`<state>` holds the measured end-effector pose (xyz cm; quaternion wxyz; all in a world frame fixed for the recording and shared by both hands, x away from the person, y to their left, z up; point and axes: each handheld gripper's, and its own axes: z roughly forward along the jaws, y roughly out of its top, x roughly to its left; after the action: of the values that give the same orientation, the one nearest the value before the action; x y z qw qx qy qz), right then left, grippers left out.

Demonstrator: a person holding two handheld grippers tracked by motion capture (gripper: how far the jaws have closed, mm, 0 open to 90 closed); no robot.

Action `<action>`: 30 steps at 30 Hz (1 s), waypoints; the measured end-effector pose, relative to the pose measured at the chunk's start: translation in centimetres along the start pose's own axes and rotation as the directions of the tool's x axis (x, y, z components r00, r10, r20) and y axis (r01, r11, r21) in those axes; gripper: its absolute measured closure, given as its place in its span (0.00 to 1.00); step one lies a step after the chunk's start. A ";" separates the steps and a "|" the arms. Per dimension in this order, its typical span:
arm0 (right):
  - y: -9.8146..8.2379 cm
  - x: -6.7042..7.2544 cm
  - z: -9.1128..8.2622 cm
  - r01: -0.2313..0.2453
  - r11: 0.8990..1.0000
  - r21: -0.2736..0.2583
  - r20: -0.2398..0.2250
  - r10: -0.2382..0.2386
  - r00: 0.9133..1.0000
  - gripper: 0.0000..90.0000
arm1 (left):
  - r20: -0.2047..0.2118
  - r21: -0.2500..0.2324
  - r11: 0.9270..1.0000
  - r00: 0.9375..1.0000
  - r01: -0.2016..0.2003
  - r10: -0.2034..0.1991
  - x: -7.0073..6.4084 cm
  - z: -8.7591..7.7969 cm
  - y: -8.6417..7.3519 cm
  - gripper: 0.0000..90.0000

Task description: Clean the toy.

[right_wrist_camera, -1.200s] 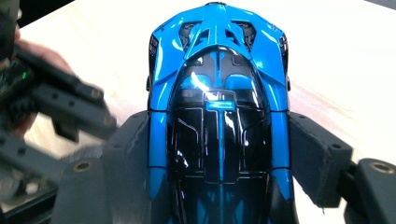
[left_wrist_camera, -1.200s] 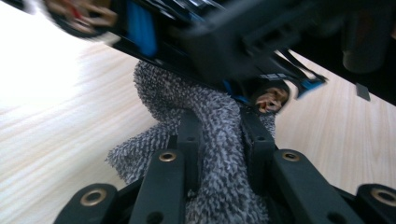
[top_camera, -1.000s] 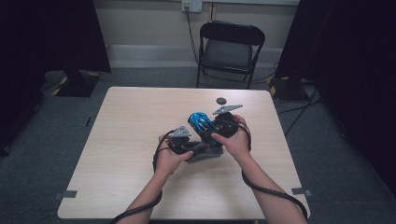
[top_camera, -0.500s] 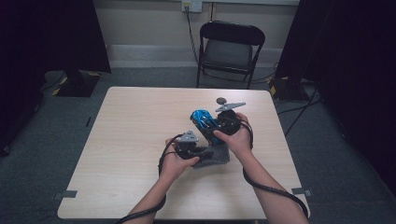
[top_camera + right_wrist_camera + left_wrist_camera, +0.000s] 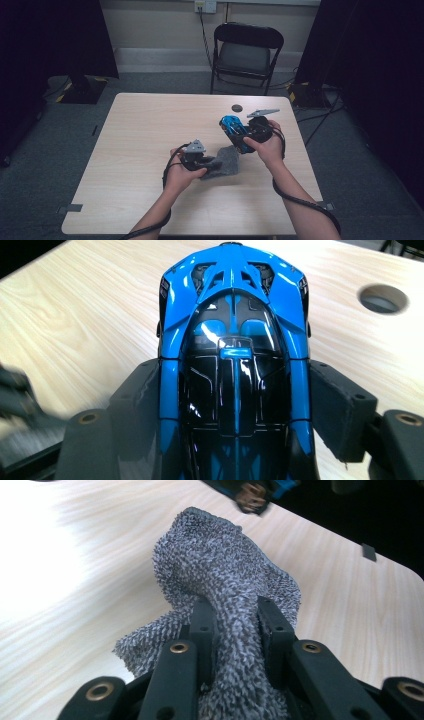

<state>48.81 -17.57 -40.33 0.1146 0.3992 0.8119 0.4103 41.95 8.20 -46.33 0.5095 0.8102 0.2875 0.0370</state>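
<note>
A: High view: blue toy car (image 5: 234,131) is held above the worktop (image 5: 145,135) in the right tongs (image 5: 243,134); grey cloth (image 5: 223,161) is pinched by the left tongs (image 5: 210,164).

B: Left gripper view: cloth (image 5: 225,580) is bunched, soft, easily gripped anywhere.

A: Right gripper view: car (image 5: 233,355) is clamped across its flanks. Glossy, rigid, judged slippery; sides are best held.

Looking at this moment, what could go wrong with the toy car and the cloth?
The right hand-held gripper clamps the glossy blue toy car by its smooth sides, so it might slip out. The left hand-held gripper pinches only a bunched fold of the grey cloth; the fold may pull free during wiping.
</note>
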 end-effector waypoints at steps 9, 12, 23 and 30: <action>-2.8 -2.4 -0.8 -0.039 0.999 0.038 0.049 0.037 0.998 0.32 | -0.099 -0.013 1.000 0.995 0.018 -0.019 2.6 -2.8 -0.2 0.82; -3.7 -3.1 -0.8 -0.043 0.998 0.055 0.059 0.040 0.997 0.31 | -0.124 -0.020 0.999 0.992 0.032 -0.035 3.5 -3.7 -0.4 0.82; -5.5 -4.4 0.3 -0.058 0.993 0.104 0.088 0.049 0.995 0.32 | -0.231 -0.014 0.996 0.969 0.085 -0.086 7.0 -5.2 -2.0 0.82; -6.2 -5.0 1.4 -0.062 0.989 0.138 0.103 0.048 0.994 0.31 | -0.273 -0.023 0.994 0.956 0.105 -0.107 8.8 -5.1 -2.7 0.81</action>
<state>49.38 -22.60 -46.61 0.1149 0.4485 0.8208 0.3346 46.29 17.55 -48.19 0.4694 0.7786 0.3981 0.1223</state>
